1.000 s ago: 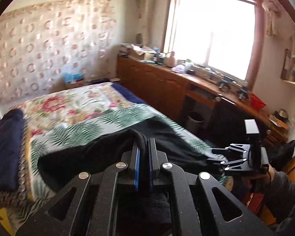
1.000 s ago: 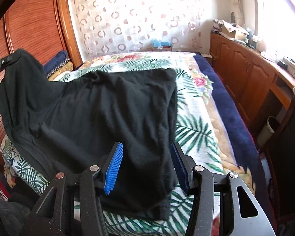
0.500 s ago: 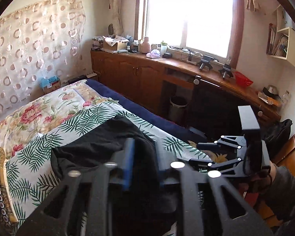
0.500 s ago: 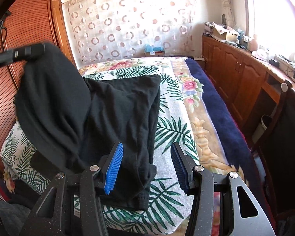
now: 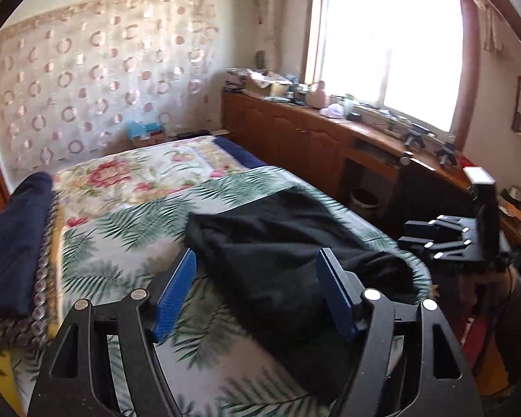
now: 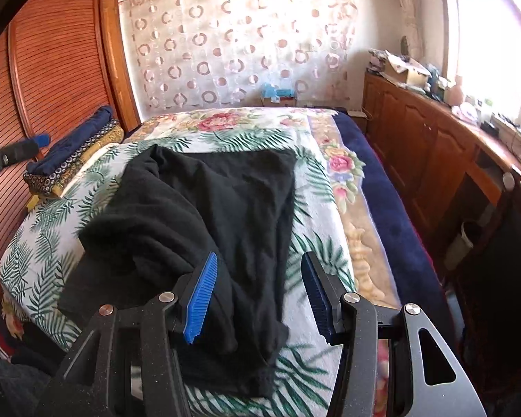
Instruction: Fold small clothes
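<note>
Left hand-held gripper (image 5: 257, 295): jaws just opened wide, released. Right hand-held gripper (image 6: 257, 299): open, empty. Black garment (image 6: 205, 208) lies on bed (image 6: 330, 229).

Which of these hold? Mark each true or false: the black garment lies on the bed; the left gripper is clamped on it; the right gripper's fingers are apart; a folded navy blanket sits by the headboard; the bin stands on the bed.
1. The black garment lies on the bed: true.
2. The left gripper is clamped on it: false; it has just opened, gripping nothing.
3. The right gripper has its fingers apart: true.
4. A folded navy blanket sits by the headboard: true.
5. The bin stands on the bed: false; it is on the floor by the cabinets.
</note>
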Motion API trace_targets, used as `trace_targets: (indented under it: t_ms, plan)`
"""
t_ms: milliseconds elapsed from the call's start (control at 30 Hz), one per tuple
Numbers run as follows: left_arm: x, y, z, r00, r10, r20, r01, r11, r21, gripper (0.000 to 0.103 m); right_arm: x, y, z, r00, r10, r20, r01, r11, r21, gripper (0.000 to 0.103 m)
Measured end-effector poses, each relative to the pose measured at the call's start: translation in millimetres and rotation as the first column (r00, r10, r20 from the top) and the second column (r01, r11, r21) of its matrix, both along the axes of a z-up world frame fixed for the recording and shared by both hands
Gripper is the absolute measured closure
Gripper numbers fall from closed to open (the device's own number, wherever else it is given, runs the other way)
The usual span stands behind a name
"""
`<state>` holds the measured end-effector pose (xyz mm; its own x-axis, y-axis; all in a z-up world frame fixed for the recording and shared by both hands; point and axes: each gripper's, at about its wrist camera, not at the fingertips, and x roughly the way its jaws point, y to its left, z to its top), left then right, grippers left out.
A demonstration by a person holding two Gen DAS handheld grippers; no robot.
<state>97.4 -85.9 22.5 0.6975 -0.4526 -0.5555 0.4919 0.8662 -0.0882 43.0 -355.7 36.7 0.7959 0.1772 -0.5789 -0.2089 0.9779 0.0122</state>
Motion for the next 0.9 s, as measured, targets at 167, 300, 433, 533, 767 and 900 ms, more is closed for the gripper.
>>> trace_targets:
  t_ms: [167, 300, 433, 533, 767, 900]
  plan:
    - [-0.5, 37.6, -24.4, 0.994, 0.102, -0.025, -0.102, 0.995, 0.007, 0.031, 12.9, 35.0, 8.3, 0.997, 0.073, 0.011, -0.073, 0.997, -0.025, 0.051]
    - [-3.9, 58.6, -33.9, 0.988, 0.148, -0.044, -0.148, 0.989, -0.004, 0.031, 24.7, 73.4, 8.1, 0.987, 0.162, 0.01, -0.162, 0.986, -0.042, 0.051]
    - [-7.4, 72.6, -38.4, 0.984, 0.175, -0.045, -0.175, 0.985, 0.006, 0.031, 35.7, 114.9, 2.9, 0.964, 0.265, -0.015, -0.266, 0.963, -0.047, 0.051]
    - [-12.0, 81.4, -39.2, 0.982, 0.188, -0.036, -0.188, 0.982, -0.003, 0.031, 42.9, 143.6, -2.4, 0.943, 0.332, -0.035, -0.333, 0.94, -0.072, 0.051]
    - [-15.9, 91.0, -42.4, 0.982, 0.183, -0.035, -0.184, 0.983, -0.021, 0.031, 61.6, 178.3, -23.4, 0.913, 0.389, -0.123, -0.404, 0.906, -0.127, 0.051]
    - [-17.7, 89.4, -44.1, 0.983, 0.179, -0.036, -0.18, 0.984, -0.016, 0.031, 74.7, 179.3, -32.1, 0.921, 0.364, -0.142, -0.387, 0.897, -0.211, 0.096]
